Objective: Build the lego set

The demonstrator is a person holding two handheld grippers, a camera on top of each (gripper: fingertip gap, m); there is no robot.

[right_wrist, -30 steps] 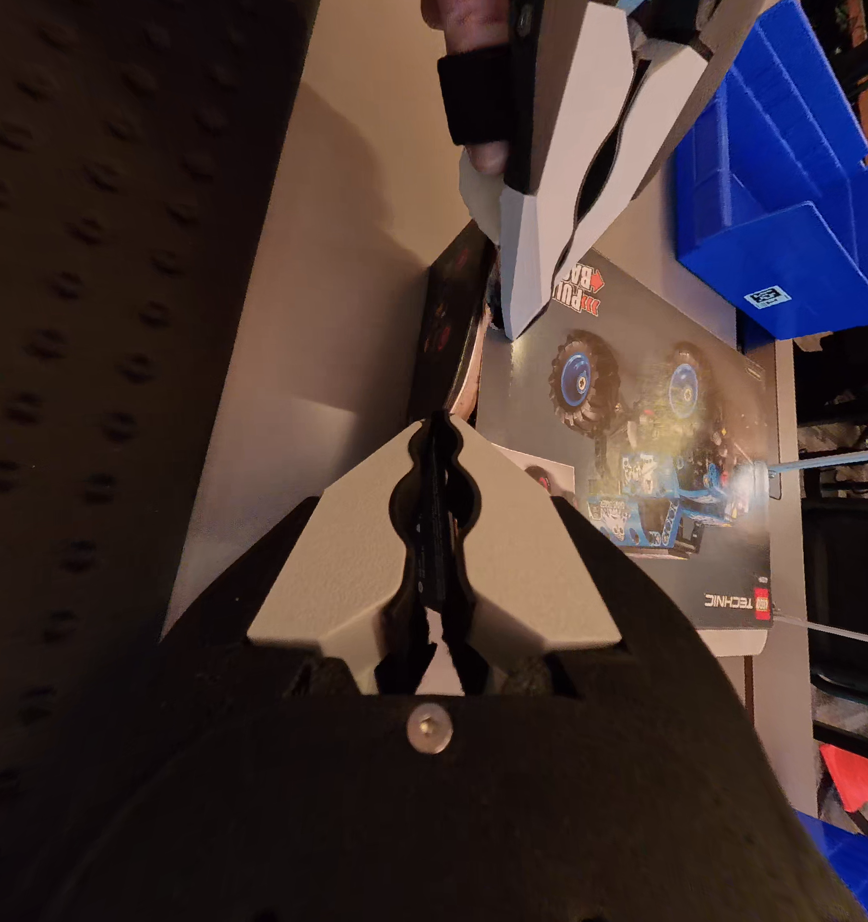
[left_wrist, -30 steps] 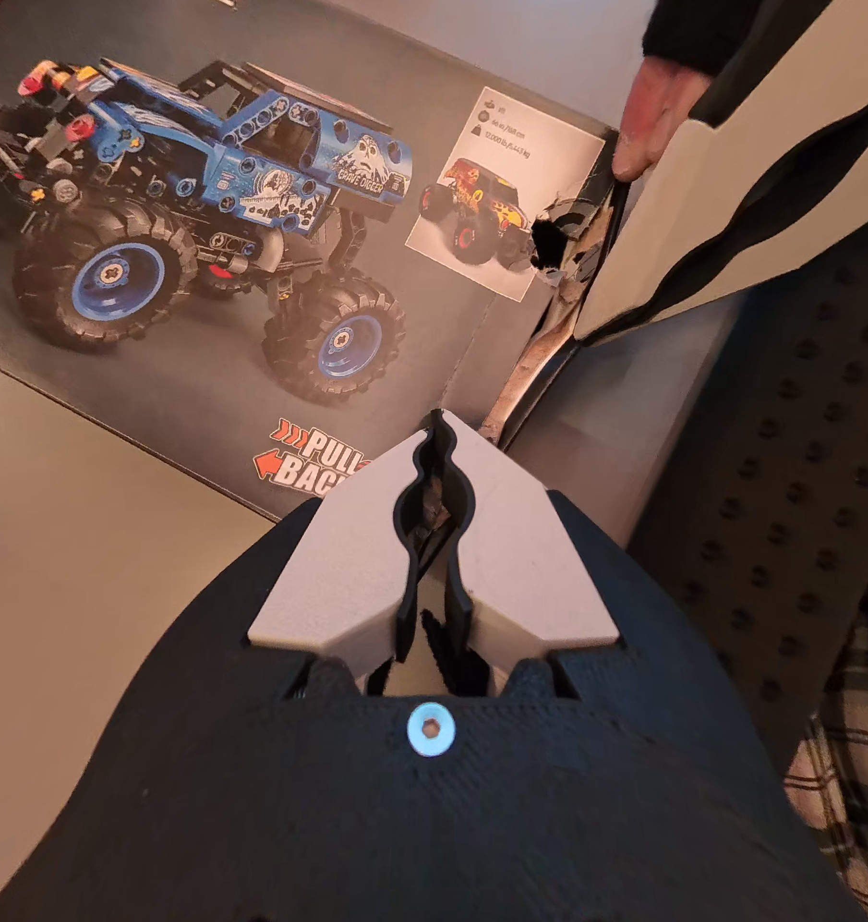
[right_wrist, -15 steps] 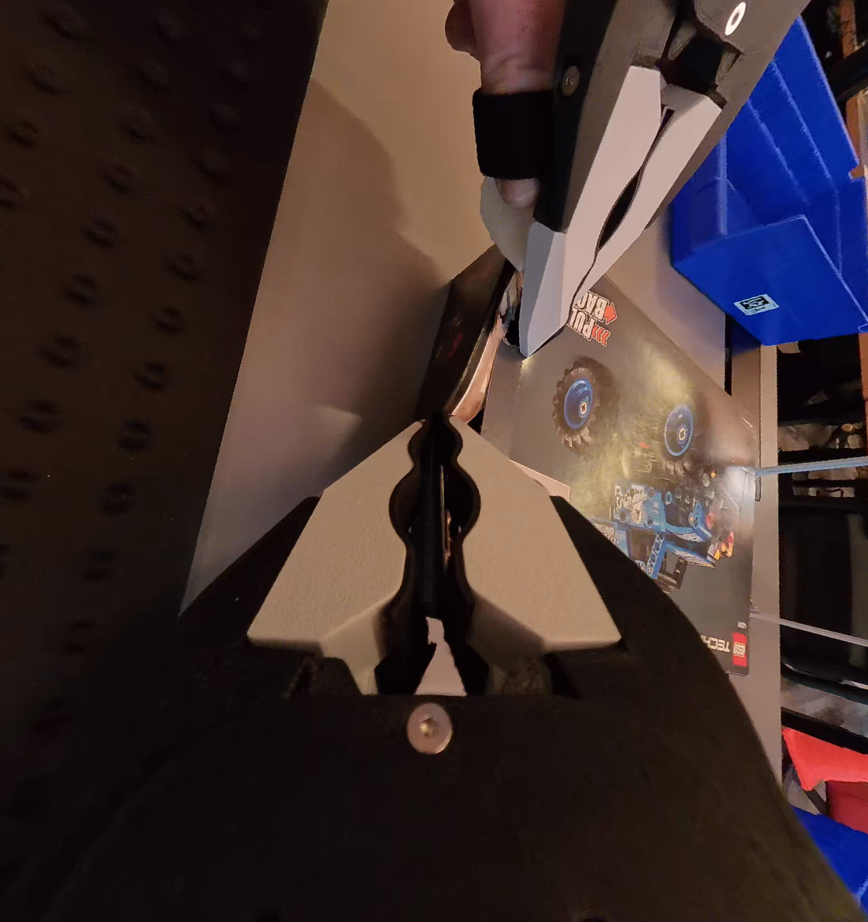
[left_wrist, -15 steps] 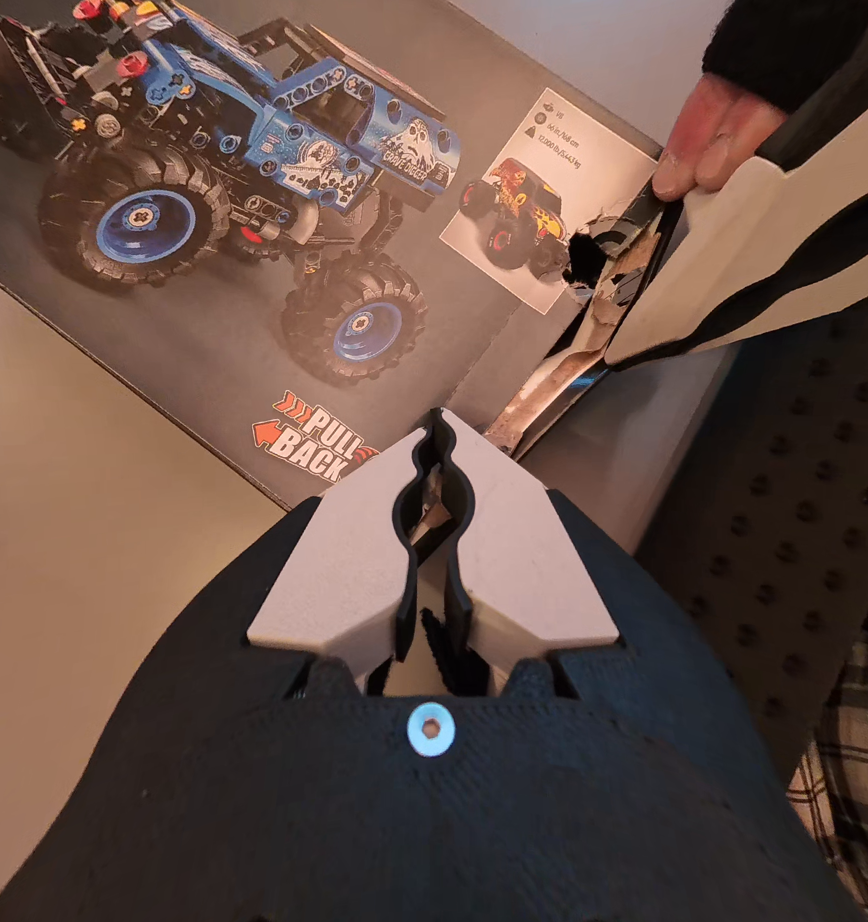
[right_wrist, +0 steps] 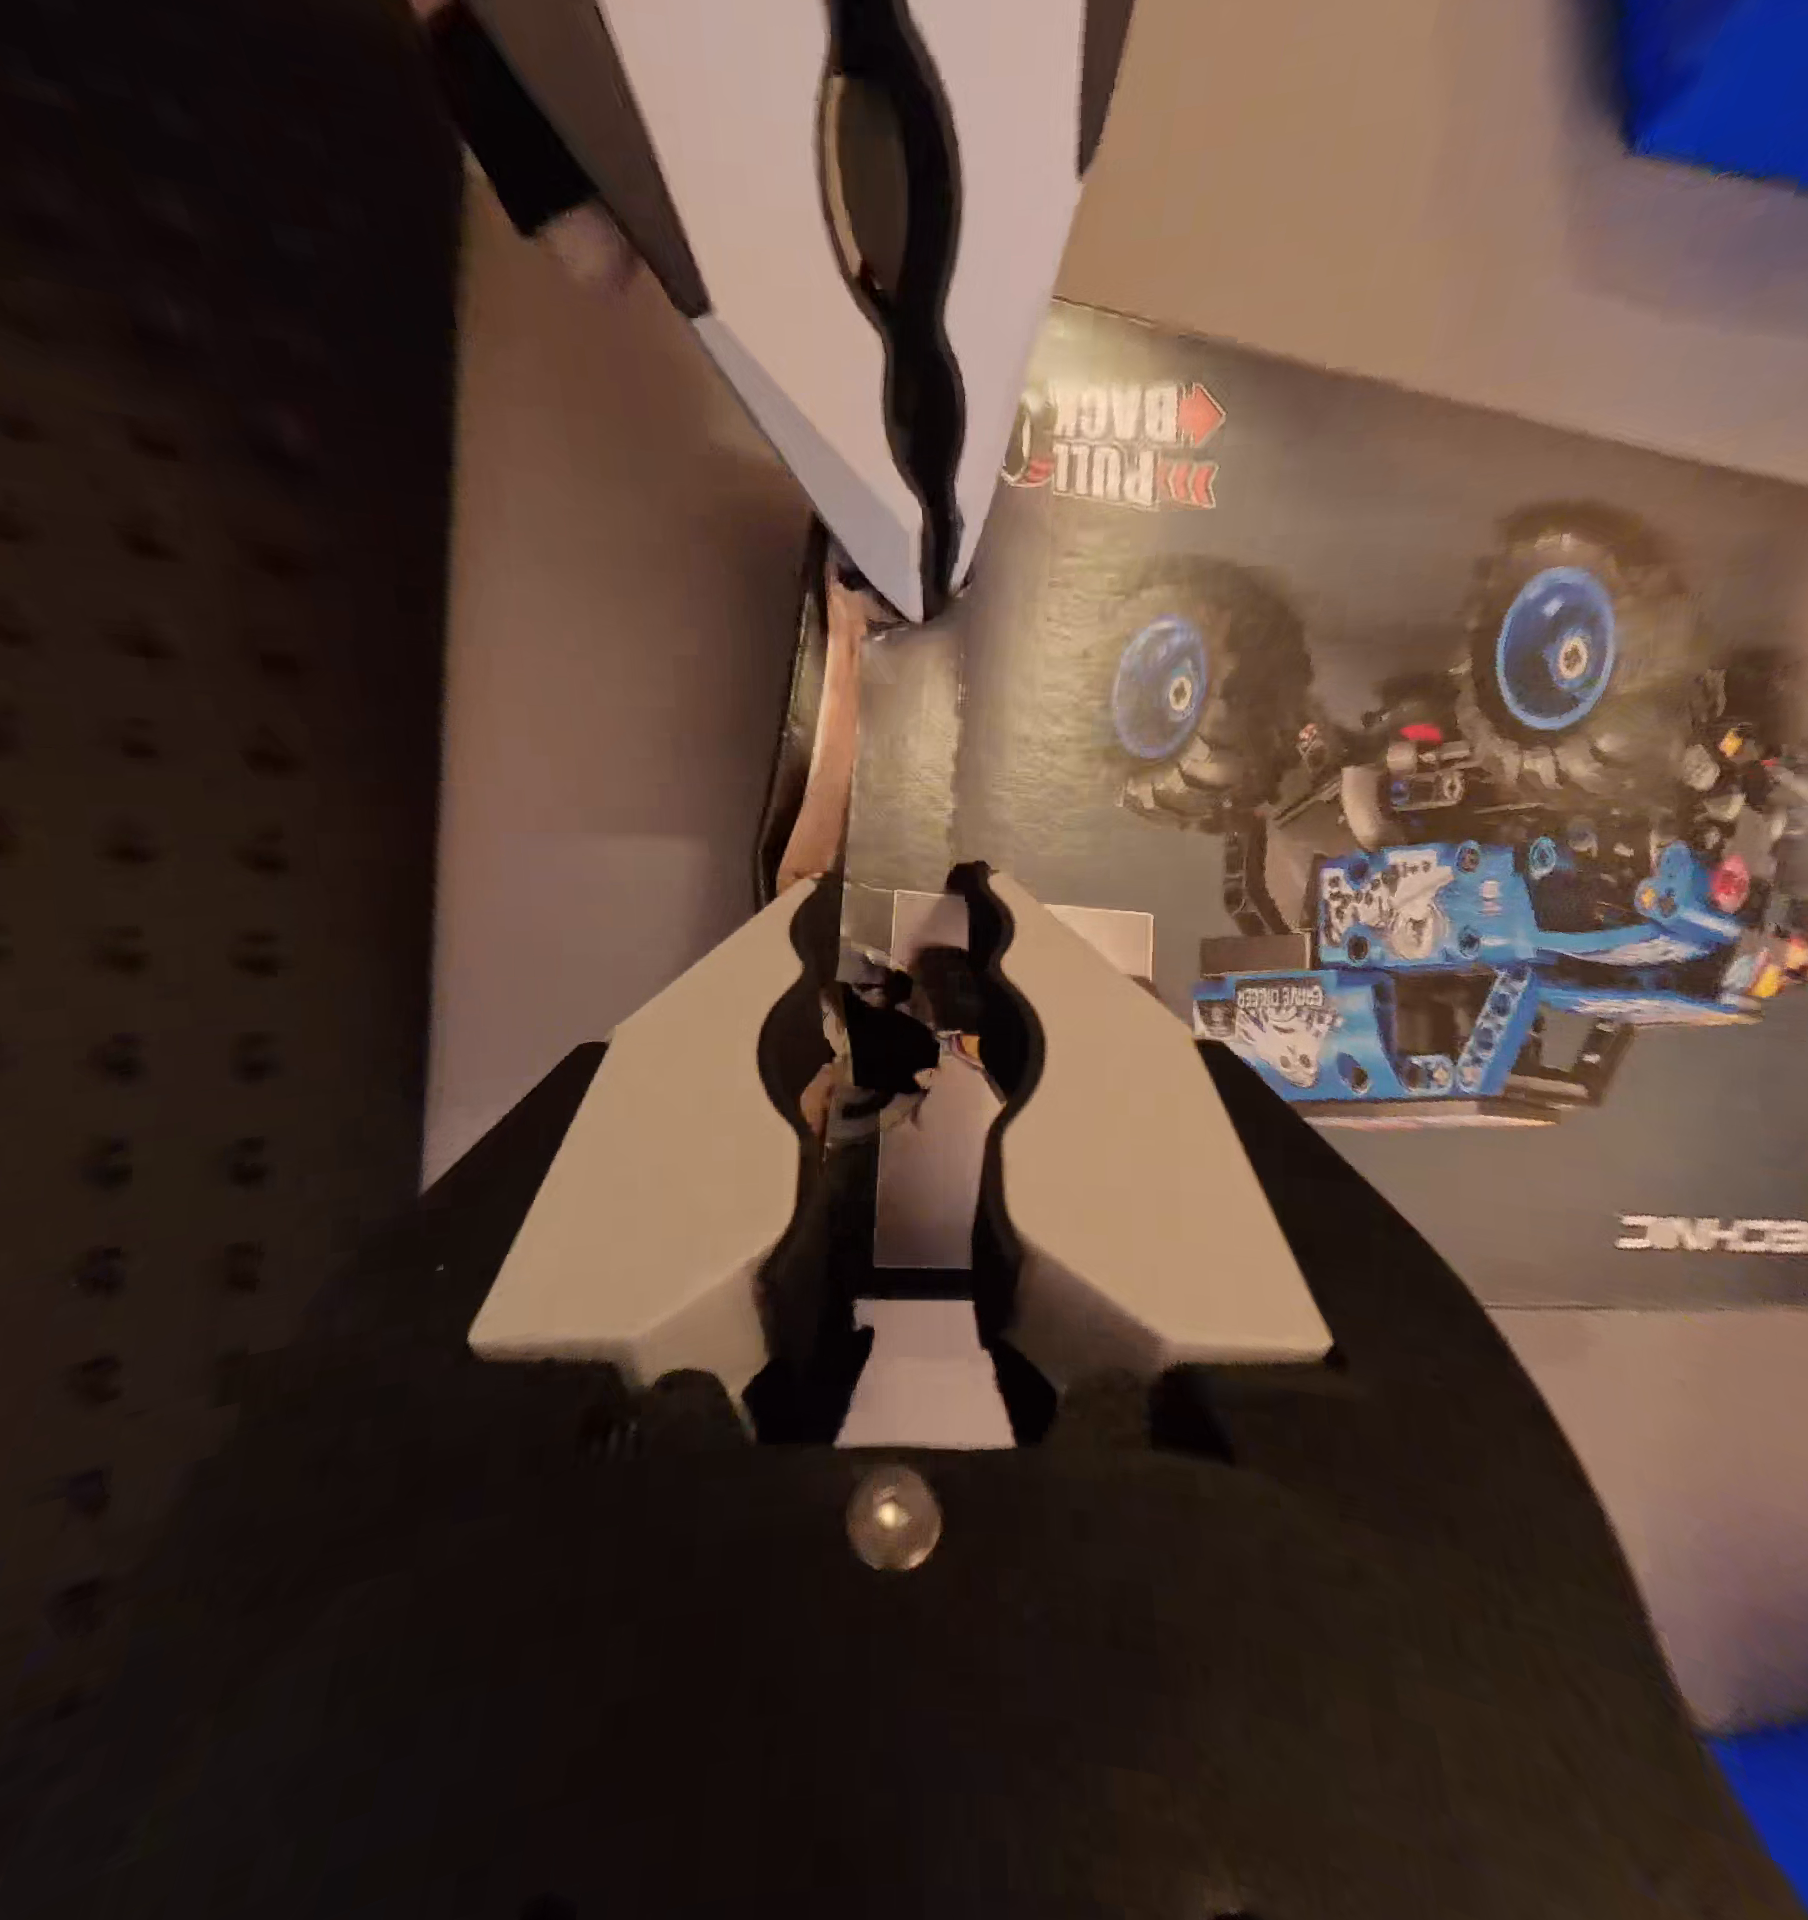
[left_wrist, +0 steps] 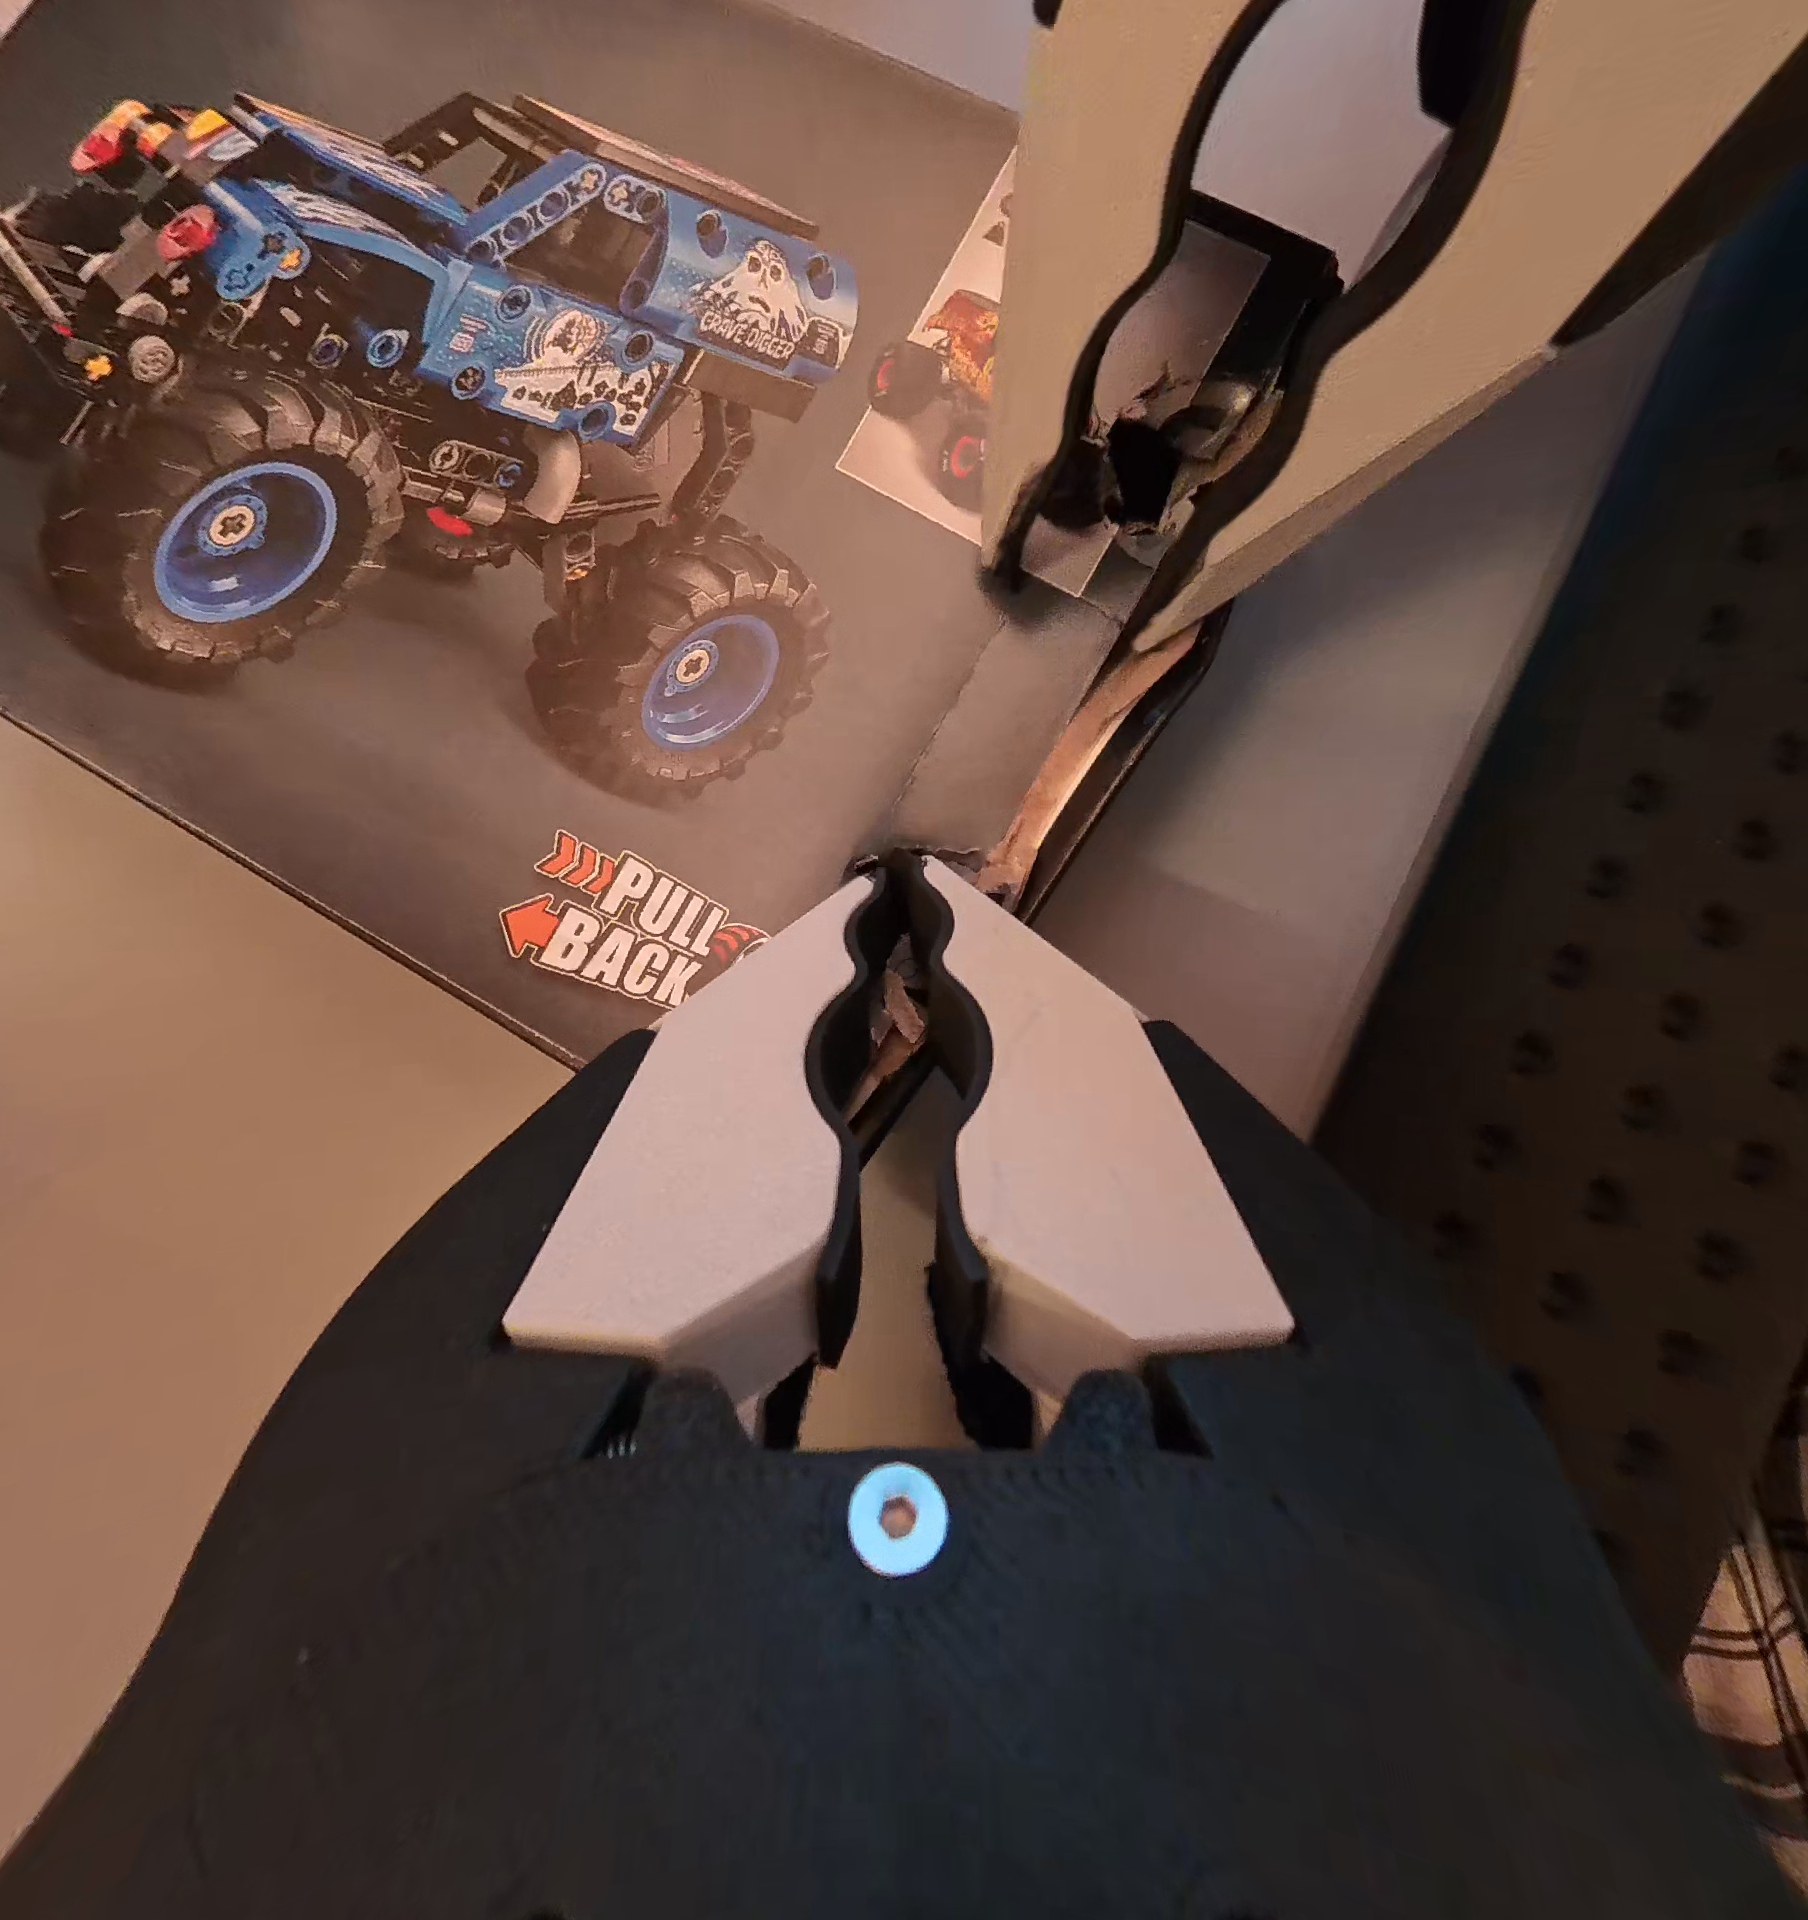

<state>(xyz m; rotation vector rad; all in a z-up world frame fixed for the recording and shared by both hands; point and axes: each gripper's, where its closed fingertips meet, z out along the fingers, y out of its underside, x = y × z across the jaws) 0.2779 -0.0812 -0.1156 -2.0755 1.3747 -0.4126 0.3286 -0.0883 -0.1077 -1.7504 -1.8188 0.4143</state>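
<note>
The dark grey lego box (left_wrist: 339, 717) with a blue monster truck picture lies flat on the table; it also shows in the right wrist view (right_wrist: 1045, 748). Its end flap (left_wrist: 1076, 769) is torn and stands ajar. My left gripper (left_wrist: 900, 868) is shut on the flap's ragged near corner. My right gripper (right_wrist: 900, 883) is open, its jaws astride the flap's far end by a torn hole. It also shows in the left wrist view (left_wrist: 1087, 582), open around that hole. The left gripper (right_wrist: 931, 597) shows shut at the top of the right wrist view.
The grey table (left_wrist: 152, 1091) spreads left of the box. A dark perforated surface (left_wrist: 1658, 987) runs along the box's flap end, also in the right wrist view (right_wrist: 152, 727). Plaid fabric (left_wrist: 1793, 1662) lies beyond it. Blue bins (right_wrist: 1762, 83) stand past the box.
My right gripper was shut on the flap; now its jaws stand apart and it has swung closer over the torn hole. My left gripper keeps its hold on the flap's corner.
</note>
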